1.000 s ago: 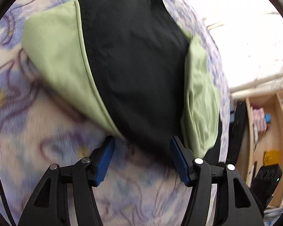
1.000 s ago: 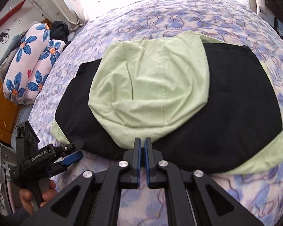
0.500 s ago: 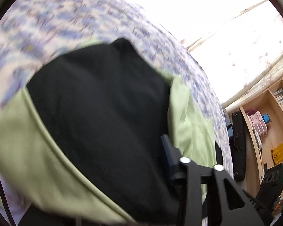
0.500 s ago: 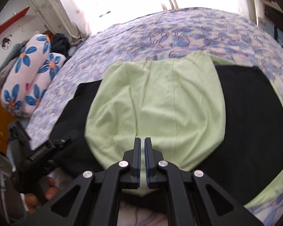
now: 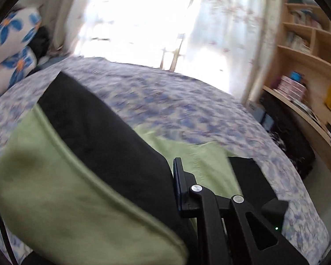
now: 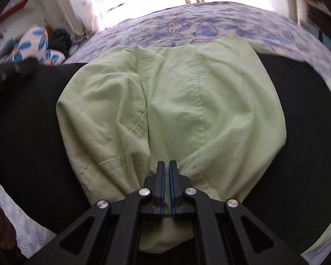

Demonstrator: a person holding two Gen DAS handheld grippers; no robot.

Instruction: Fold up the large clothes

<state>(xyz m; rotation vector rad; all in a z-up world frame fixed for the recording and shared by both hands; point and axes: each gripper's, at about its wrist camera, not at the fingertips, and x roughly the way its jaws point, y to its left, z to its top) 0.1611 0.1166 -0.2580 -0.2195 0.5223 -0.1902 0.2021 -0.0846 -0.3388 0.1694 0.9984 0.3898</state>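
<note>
Left gripper (image 5: 176, 190) jaws just closed, pinching the jacket (image 5: 112, 145) edge; right gripper (image 6: 166, 172) closed empty. Lift evenly, lay flat.

The garment (image 6: 172, 101) is soft cloth, matt, part pale green and crinkly, part black and smooth. Under it the bedspread (image 6: 209, 24) is matt cloth with blue flowers (it looks a bit fuzzy). The right gripper (image 6: 166, 165), over the garment, is hard matt black plastic with shiny metal screws. Right of the bedspread, the shelf (image 5: 309, 50) is smooth pale wood.
</note>
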